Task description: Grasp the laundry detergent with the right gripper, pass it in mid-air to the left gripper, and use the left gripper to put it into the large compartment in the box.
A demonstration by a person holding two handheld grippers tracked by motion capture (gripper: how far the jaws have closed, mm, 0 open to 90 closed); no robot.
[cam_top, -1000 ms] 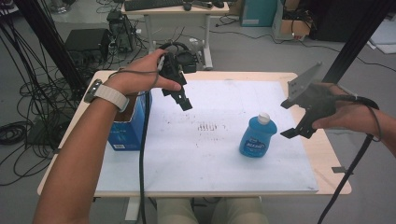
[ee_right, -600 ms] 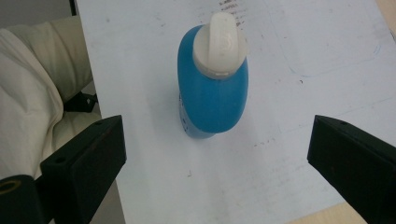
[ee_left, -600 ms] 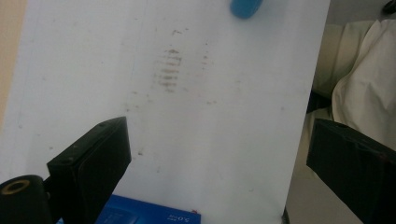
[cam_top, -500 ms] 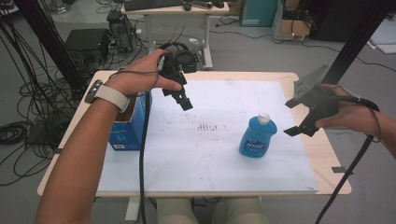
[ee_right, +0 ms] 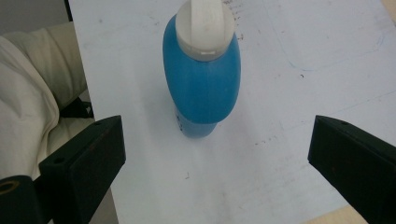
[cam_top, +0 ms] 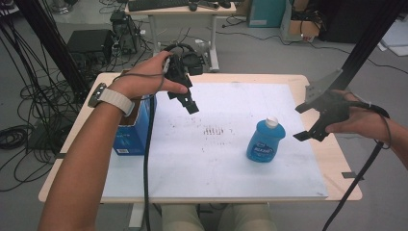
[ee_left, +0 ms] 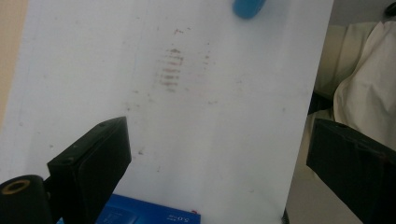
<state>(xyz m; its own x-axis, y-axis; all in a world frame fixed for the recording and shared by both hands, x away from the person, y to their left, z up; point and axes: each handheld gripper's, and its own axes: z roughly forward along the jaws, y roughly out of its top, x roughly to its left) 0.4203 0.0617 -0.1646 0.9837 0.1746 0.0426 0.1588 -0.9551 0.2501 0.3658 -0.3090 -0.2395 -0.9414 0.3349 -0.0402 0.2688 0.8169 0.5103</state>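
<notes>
A: Blue bottle (cam_top: pixel 265 142) with the white cap (ee_right: pixel 205 25) stands upright right of centre in the high view, on the white sheet (cam_top: pixel 226 159) that covers the table (cam_top: pixel 332 159).

B: And the right gripper (cam_top: pixel 308 122)?

A: At the right edge of the frame, just beside the bottle and not touching it. Its jaws are wide apart; in the right gripper view the bottle sits in the upper middle, beyond the gap between them.

B: The left gripper (cam_top: pixel 188 102)?

A: Upper centre-left of the high view, held above the sheet, well apart from the bottle. Its jaws are spread too, with nothing between them.

B: Anything else there?

A: A blue box (cam_top: pixel 131 139) at the sheet's left edge, under the left forearm. Faint dark smudges (cam_top: pixel 214 130) mark the sheet's middle.
</notes>
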